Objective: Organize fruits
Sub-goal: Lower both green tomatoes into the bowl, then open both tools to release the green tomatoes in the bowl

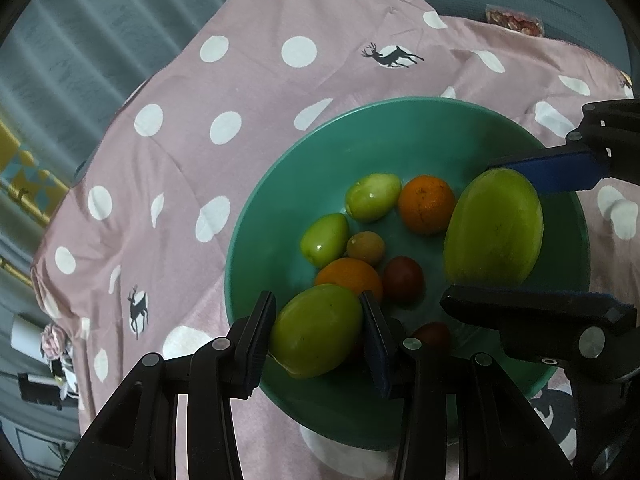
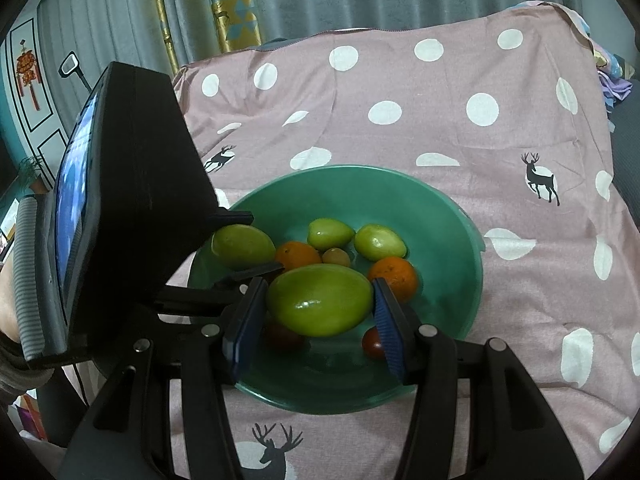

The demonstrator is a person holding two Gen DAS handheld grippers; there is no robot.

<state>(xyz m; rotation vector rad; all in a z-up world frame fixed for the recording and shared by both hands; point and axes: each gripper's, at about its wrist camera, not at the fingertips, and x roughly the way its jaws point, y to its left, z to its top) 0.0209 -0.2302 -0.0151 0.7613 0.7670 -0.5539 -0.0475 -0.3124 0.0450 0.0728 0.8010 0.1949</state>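
Note:
A teal bowl [image 1: 400,128] [image 2: 448,248] sits on a pink polka-dot cloth. In it lie two oranges [image 1: 426,204] [image 1: 348,276], two small green fruits [image 1: 372,196] [image 1: 324,238], a small brownish fruit [image 1: 365,247] and dark red tomatoes [image 1: 403,278]. My left gripper [image 1: 316,312] is shut on a green mango-like fruit [image 1: 316,336] over the bowl's near side; the right wrist view shows that fruit [image 2: 242,246] at the bowl's left rim. My right gripper [image 2: 320,292] is shut on a larger green fruit [image 2: 320,300] [image 1: 494,226] over the bowl's right part.
The pink cloth [image 2: 420,92], printed with white dots and deer, covers the whole surface and drops off at its far edges. Grey and gold curtains [image 2: 240,4] hang behind. The left gripper's body with a lit screen [image 2: 80,208] fills the left of the right wrist view.

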